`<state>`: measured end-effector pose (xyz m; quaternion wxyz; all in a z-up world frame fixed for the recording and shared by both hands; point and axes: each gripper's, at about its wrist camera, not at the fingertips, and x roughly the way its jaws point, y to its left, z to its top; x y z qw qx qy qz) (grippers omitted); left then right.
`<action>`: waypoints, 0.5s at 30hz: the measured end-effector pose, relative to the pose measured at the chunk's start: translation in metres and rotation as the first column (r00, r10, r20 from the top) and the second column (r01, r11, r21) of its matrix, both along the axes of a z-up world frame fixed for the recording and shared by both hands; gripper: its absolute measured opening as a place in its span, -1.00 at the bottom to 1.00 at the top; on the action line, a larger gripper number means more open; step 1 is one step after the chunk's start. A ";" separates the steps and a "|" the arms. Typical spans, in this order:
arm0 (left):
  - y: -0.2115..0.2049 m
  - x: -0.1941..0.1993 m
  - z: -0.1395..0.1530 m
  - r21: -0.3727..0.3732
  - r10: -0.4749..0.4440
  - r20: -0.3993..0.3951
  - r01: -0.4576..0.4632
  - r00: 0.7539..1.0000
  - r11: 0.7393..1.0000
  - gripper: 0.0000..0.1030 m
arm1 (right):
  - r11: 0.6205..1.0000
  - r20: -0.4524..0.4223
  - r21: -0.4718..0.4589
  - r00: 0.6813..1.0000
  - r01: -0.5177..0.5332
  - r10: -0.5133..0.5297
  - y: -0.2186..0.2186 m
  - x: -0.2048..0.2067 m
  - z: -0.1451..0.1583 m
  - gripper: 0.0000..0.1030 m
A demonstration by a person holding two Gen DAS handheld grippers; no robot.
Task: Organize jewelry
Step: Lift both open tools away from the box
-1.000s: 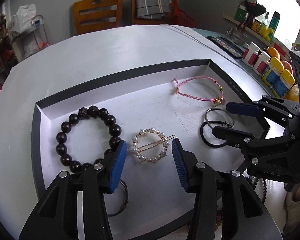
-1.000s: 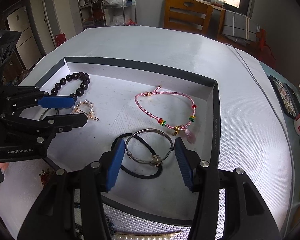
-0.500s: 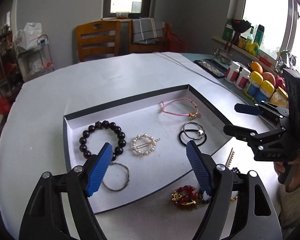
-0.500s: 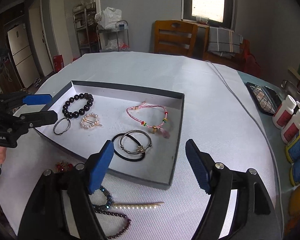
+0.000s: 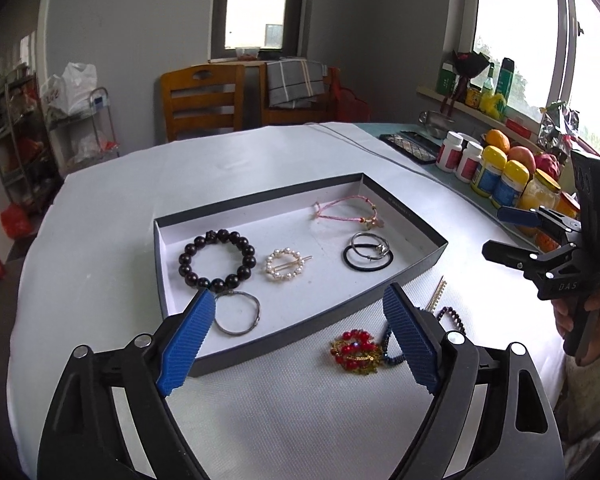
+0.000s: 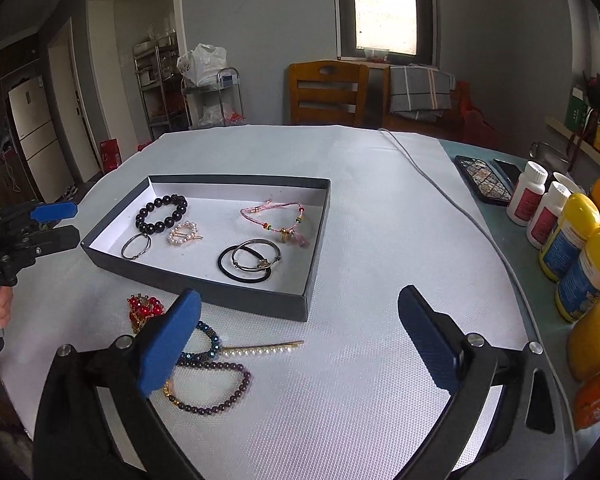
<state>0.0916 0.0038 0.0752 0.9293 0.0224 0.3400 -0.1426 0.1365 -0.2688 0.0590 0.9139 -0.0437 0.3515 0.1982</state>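
Both grippers hang wide apart and hold nothing: the left gripper above the tabletop's near edge, the right gripper beside it. Between them and the tray, a red brooch, pearl hairpin and purple bead bracelet lie loose. Pill bottles line the right edge.
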 end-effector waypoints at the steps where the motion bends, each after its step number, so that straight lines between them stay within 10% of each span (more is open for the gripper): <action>1: 0.000 -0.004 0.000 0.012 0.003 0.009 -0.003 1.000 1.000 0.75 | 1.000 0.004 -0.002 1.000 0.003 -0.003 0.000 -0.002 0.000 0.89; 15: -0.009 -0.030 -0.037 0.083 0.010 -0.024 -0.008 1.000 0.997 0.83 | 0.998 -0.026 -0.032 0.999 -0.045 0.044 0.007 -0.035 -0.018 0.89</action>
